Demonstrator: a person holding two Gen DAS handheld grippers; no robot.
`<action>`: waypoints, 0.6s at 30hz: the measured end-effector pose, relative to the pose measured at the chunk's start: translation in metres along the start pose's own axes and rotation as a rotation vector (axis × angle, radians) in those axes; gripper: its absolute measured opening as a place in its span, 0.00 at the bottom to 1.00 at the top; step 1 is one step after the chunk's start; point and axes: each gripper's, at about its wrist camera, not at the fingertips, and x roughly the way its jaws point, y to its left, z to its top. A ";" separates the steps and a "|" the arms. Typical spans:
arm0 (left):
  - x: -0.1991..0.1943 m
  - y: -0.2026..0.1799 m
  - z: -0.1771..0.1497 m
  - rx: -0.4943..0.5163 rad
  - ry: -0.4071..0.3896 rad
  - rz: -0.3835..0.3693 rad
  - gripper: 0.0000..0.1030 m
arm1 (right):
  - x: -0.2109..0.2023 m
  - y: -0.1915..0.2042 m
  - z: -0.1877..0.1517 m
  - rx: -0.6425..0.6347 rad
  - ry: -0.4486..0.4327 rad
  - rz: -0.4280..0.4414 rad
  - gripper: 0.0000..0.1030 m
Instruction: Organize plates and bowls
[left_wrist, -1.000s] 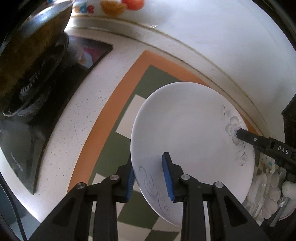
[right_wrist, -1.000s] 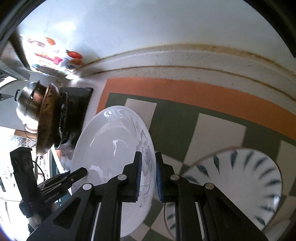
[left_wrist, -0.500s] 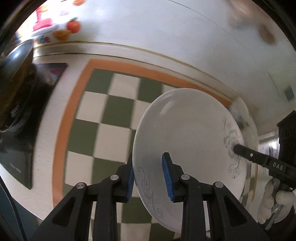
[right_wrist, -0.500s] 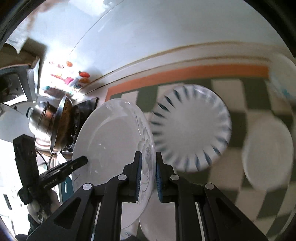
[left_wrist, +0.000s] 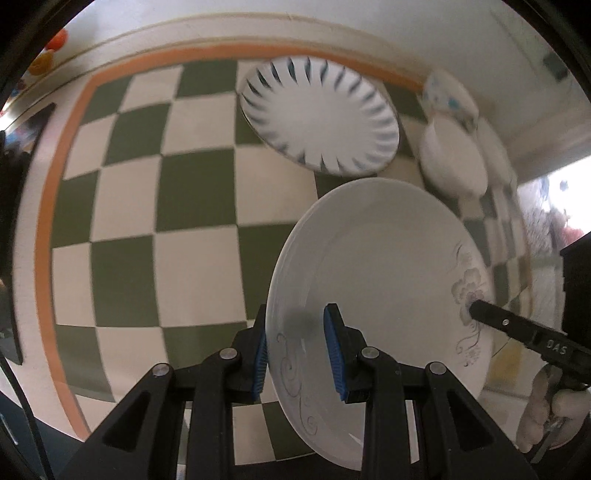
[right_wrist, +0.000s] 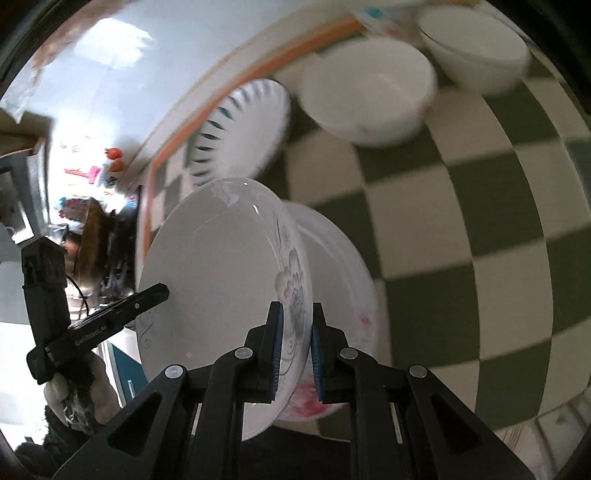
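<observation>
A white plate with a grey flower print hangs tilted above the checkered mat, held at two opposite rims. My left gripper is shut on its scroll-patterned edge. My right gripper is shut on the flowered edge of the same plate. The right gripper's finger shows at the plate's far side in the left wrist view. In the right wrist view the left gripper appears beyond the plate. Directly under the held plate lies a white plate with pink flowers.
A blue-striped plate lies on the green and white checkered mat near its orange border. Two plain white bowls and a patterned bowl stand beside it. A gloved hand holds the right gripper.
Both grippers carried the plate sideways across the mat, away from the stove and pot. The striped plate, the bowls and the pink-flowered plate have come into view.
</observation>
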 end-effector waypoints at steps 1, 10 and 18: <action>0.005 -0.003 -0.003 0.010 0.010 0.008 0.25 | 0.001 -0.005 -0.004 0.007 -0.001 -0.003 0.15; 0.016 -0.017 -0.007 0.034 0.019 0.051 0.25 | 0.007 -0.018 -0.013 0.007 0.005 -0.032 0.15; 0.023 -0.013 -0.007 -0.004 0.051 0.045 0.26 | 0.010 -0.009 -0.002 -0.007 0.018 -0.060 0.15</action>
